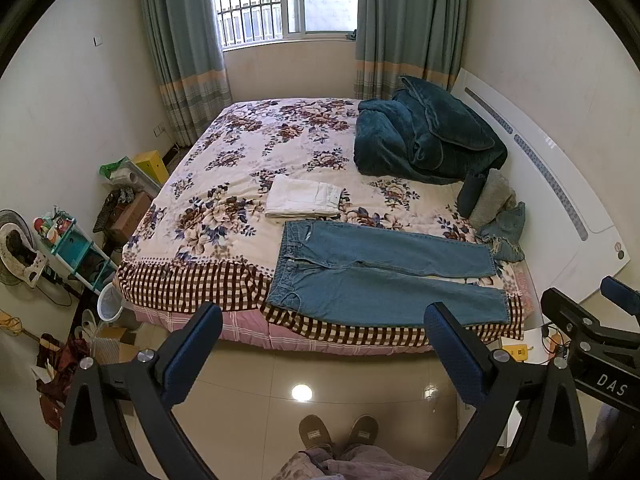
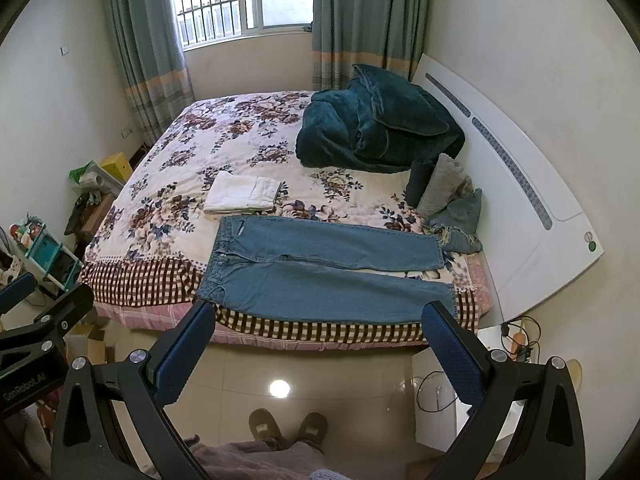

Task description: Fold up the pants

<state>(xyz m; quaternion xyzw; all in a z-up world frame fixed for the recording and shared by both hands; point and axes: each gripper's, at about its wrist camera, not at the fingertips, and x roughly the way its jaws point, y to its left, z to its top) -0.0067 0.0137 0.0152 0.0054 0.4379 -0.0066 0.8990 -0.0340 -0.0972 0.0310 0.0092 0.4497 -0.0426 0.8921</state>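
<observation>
Blue denim jeans (image 1: 384, 276) lie flat, legs spread toward three o'clock, on the floral quilted bed (image 1: 240, 184). A folded white cloth (image 1: 304, 198) sits at their eleven o'clock. Left gripper (image 1: 324, 344) and right gripper (image 2: 320, 340) both gape released, empty

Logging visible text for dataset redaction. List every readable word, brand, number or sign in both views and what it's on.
"DAS": white letters on the black body of the right gripper, seen at the left wrist view's right edge; the word may be cut off.
White print on the black body of the left gripper, in the right wrist view: too blurred to read with confidence.
White folded pants, jeans: no readable label.
</observation>
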